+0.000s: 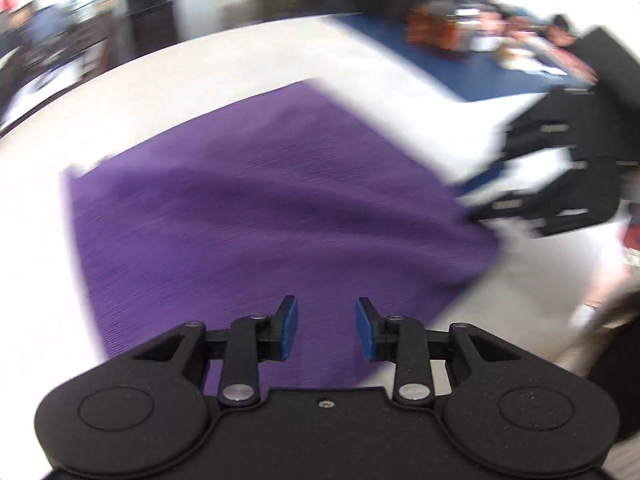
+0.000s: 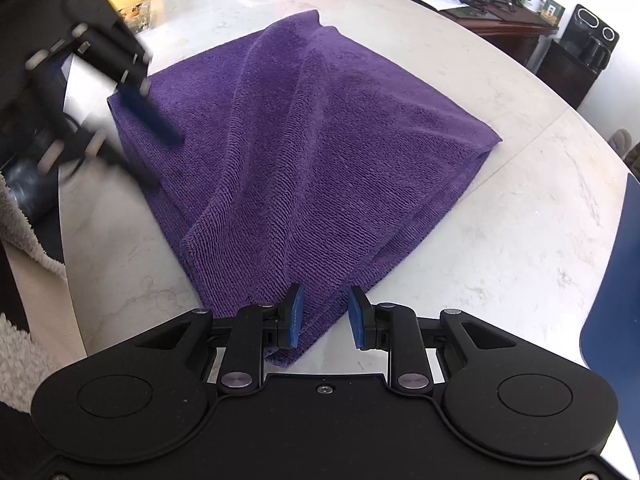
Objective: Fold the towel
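Looking down my left claw (image 1: 327, 328), I see its blue pads standing apart with nothing pinched between them; the purple towel (image 1: 256, 208) lies folded on the pale bench (image 1: 248, 64) below and ahead of the tips, its near corner passing under them. My view here is blurred. Off to the right in that same view, my right claw (image 1: 520, 196) sits at the towel's far right corner. From the right wrist camera, the left claw (image 2: 132, 120) shows blurred above the towel's (image 2: 320, 140) left edge. My right claw (image 2: 325, 316) is also parted, pads clear of the cloth; the towel's near corner lies beneath the tips.
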`<state>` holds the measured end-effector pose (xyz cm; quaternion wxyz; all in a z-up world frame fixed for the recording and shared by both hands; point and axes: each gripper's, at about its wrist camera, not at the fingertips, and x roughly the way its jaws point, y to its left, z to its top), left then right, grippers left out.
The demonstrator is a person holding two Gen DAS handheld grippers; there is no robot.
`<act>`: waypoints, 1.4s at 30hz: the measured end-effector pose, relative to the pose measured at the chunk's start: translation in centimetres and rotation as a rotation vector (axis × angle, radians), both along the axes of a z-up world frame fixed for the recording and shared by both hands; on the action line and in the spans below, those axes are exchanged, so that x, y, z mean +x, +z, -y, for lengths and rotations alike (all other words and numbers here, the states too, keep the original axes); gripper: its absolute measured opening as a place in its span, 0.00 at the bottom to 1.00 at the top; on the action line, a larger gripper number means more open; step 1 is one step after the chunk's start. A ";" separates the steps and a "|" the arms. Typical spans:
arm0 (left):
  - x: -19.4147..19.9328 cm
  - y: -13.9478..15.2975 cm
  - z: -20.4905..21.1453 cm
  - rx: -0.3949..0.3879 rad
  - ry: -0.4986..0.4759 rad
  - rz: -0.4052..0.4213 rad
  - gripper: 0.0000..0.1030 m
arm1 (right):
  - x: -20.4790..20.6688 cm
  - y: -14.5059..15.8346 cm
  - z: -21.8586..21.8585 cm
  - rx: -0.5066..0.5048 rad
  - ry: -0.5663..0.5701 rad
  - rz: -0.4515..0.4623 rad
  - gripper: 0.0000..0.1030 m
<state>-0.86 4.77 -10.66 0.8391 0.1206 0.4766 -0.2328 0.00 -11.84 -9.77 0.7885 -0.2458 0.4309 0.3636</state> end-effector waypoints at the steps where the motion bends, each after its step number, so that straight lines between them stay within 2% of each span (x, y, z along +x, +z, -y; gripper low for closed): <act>1: 0.1 -0.3 -0.5 -0.010 0.011 -0.006 0.28 | 0.0 0.1 -0.1 -0.007 0.003 -0.001 0.23; 4: 0.3 -1.0 -1.9 -0.038 0.042 -0.023 0.28 | -0.3 0.2 -0.2 -0.021 0.005 -0.006 0.23; 9: -0.9 -0.5 -4.1 -0.033 0.044 -0.053 0.28 | -0.1 0.2 -0.6 -0.045 -0.001 -0.021 0.23; 16: -2.4 -0.1 -5.2 0.055 0.014 -0.074 0.28 | 0.6 0.1 -0.9 -0.050 0.011 -0.037 0.24; 18: -3.1 0.1 -4.6 0.045 -0.034 -0.043 0.28 | 0.7 0.0 -1.0 -0.048 0.011 -0.037 0.24; 21: -3.6 0.1 -3.0 -0.004 -0.142 -0.039 0.28 | 0.8 -0.1 -1.0 -0.044 0.006 -0.033 0.24; 24: -3.7 -0.5 -1.1 0.012 -0.255 -0.022 0.28 | 0.8 -0.2 -1.0 -0.042 -0.003 -0.024 0.24; 28: -3.2 -0.6 -0.8 0.018 -0.306 -0.004 0.28 | 0.5 -0.3 -1.3 -0.049 -0.010 -0.005 0.24; 36: -3.3 -0.4 -1.1 0.064 -0.374 0.022 0.15 | 0.1 -0.4 -1.8 -0.073 0.000 0.024 0.24; 38: -3.4 -0.3 -1.3 0.070 -0.378 0.023 0.08 | 0.0 -0.5 -1.8 -0.076 -0.004 0.030 0.24; 42: -3.6 -0.1 -2.2 0.078 -0.374 0.010 0.04 | -0.1 -0.5 -2.1 -0.083 -0.013 0.041 0.24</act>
